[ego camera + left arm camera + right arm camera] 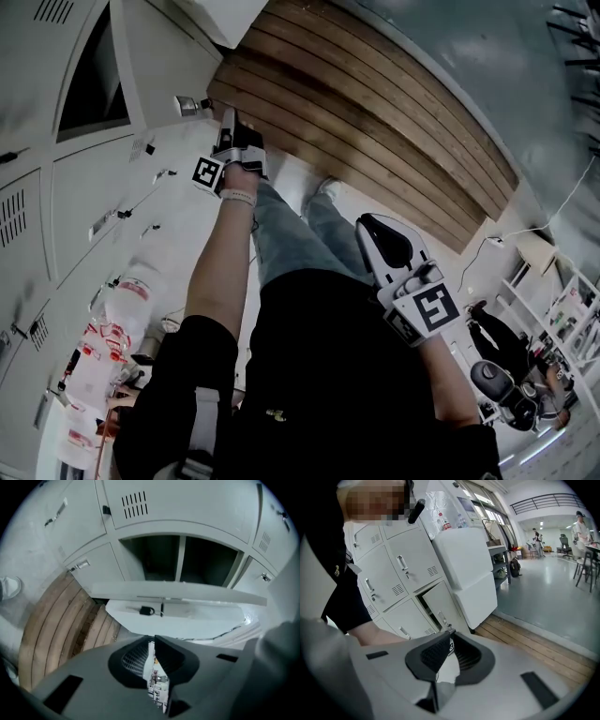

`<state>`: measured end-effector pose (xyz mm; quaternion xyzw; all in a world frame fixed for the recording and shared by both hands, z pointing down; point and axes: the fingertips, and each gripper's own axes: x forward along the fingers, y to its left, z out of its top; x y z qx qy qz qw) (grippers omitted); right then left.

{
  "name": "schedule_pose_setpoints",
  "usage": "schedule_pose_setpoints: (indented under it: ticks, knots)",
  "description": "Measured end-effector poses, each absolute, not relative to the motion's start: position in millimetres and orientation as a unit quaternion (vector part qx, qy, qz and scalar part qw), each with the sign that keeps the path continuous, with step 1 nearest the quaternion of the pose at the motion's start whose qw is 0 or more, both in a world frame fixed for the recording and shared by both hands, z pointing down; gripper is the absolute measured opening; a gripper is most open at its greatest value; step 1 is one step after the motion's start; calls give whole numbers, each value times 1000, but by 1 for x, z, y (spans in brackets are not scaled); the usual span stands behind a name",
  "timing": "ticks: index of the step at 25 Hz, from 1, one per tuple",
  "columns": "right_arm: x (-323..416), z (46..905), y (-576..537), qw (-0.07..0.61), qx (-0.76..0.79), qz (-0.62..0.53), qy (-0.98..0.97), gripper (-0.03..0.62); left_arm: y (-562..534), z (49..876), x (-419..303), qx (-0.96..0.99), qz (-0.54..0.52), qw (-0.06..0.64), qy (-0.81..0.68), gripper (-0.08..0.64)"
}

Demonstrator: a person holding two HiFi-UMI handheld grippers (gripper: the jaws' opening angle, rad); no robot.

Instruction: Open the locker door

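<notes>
At the upper left of the head view the locker door [159,66] stands swung open from its dark compartment [94,84], the left gripper [226,117] sits just right of its handle [190,105] with jaws closed to a thin slit on nothing, and farther right the right gripper [367,230] hangs well apart, jaws together and empty.

Locker door [197,618] painted metal, matt grey; floor planks [51,625] grainy wood.

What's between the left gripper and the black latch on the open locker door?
Only bare white locker door separates the left gripper from the latch, per the left gripper view.
</notes>
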<state>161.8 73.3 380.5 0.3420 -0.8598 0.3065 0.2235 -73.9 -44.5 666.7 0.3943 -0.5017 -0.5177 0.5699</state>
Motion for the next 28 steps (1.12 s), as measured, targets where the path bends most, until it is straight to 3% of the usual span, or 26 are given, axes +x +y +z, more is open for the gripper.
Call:
schedule_pose_setpoints:
  ticks: [12, 28]
  knots:
    - [141, 380, 74, 216, 336, 309, -863, 47, 13, 693, -187, 372, -492, 512, -598, 48]
    - [152, 376, 72, 207, 389, 315, -841, 48, -64, 664, -86, 424, -482, 592, -486, 41]
